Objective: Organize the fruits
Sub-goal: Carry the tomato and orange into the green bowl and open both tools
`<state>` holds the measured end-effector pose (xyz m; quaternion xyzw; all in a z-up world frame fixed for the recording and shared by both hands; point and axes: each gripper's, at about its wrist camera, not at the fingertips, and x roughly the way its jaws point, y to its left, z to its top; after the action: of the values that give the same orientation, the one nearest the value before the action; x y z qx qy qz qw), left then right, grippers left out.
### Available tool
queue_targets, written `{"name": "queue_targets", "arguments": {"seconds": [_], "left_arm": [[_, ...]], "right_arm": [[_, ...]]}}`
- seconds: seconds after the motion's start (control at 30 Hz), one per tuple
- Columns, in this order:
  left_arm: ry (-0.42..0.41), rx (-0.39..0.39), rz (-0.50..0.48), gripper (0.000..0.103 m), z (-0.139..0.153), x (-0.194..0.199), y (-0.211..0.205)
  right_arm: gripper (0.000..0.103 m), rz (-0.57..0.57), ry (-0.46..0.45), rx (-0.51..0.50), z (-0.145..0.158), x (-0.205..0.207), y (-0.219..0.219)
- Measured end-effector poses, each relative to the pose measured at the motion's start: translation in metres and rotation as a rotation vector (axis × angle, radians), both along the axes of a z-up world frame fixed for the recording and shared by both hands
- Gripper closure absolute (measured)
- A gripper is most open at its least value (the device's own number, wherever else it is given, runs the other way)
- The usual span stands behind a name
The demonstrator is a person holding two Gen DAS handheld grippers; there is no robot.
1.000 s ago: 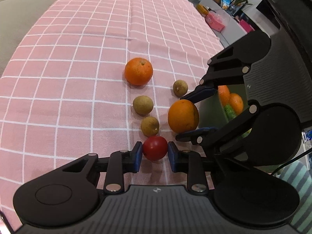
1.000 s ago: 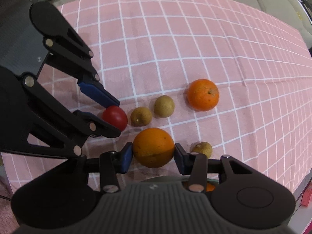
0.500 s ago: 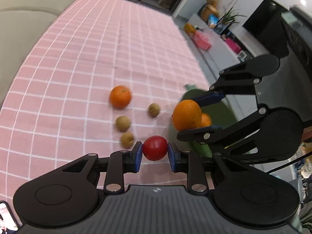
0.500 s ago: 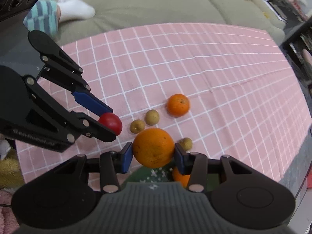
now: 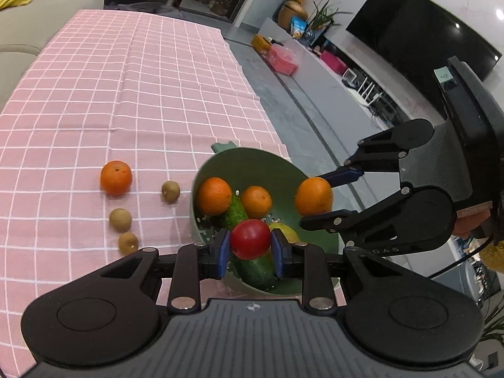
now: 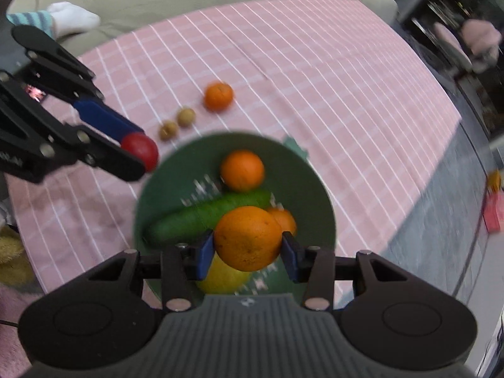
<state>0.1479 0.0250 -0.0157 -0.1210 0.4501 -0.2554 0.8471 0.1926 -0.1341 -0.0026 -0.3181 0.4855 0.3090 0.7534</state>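
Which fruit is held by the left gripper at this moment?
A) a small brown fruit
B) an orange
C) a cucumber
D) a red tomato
D: the left gripper is closed on the red tomato, its blue pads pressing both sides of it above the green bowl, while the orange sits in the right gripper.
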Motion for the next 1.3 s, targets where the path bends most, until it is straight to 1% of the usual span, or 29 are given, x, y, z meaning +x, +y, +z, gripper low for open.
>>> {"name": "queue_targets", "arguments": {"seconds": [0.07, 0.17, 0.23, 0.43, 0.5, 0.6, 0.77, 0.87, 1.0, 1.1, 1.3], "left_arm": [[0.004, 0.021, 0.003, 0.072, -0.003, 0.005, -0.008], [0.012, 0.027, 0.009, 0.072, -0.007, 0.011, -0.015], [0.020, 0.033, 0.010, 0.072, -0.011, 0.016, -0.021], [0.032, 0.052, -0.015, 0.072, -0.019, 0.028, -0.039], [0.020, 0.071, -0.027, 0.072, -0.019, 0.031, -0.047], [0.001, 0.122, -0.045, 0.072, -0.022, 0.035, -0.059], [0.012, 0.158, -0.064, 0.072, -0.033, 0.040, -0.071], [0.009, 0.186, -0.071, 0.072, -0.036, 0.043, -0.076], [0.018, 0.188, -0.086, 0.072, -0.039, 0.045, -0.082], [0.019, 0.222, -0.086, 0.072, -0.042, 0.044, -0.084], [0.027, 0.217, -0.078, 0.072, -0.043, 0.044, -0.083]], "right_arm": [[0.061, -0.029, 0.001, -0.009, -0.006, 0.002, -0.011], [0.061, -0.071, 0.007, -0.006, -0.018, 0.009, -0.018], [0.061, -0.080, 0.009, -0.016, -0.027, 0.012, -0.020], [0.061, -0.038, 0.022, -0.059, -0.050, 0.024, -0.021], [0.061, -0.025, 0.027, -0.068, -0.056, 0.026, -0.022], [0.061, -0.005, 0.034, -0.080, -0.066, 0.032, -0.022], [0.061, 0.015, 0.045, -0.090, -0.079, 0.038, -0.023], [0.061, 0.030, 0.045, -0.086, -0.083, 0.041, -0.022], [0.061, 0.053, 0.034, -0.096, -0.085, 0.042, -0.020], [0.060, 0.065, 0.026, -0.099, -0.086, 0.041, -0.020], [0.060, 0.063, 0.019, -0.099, -0.086, 0.038, -0.021]]}}
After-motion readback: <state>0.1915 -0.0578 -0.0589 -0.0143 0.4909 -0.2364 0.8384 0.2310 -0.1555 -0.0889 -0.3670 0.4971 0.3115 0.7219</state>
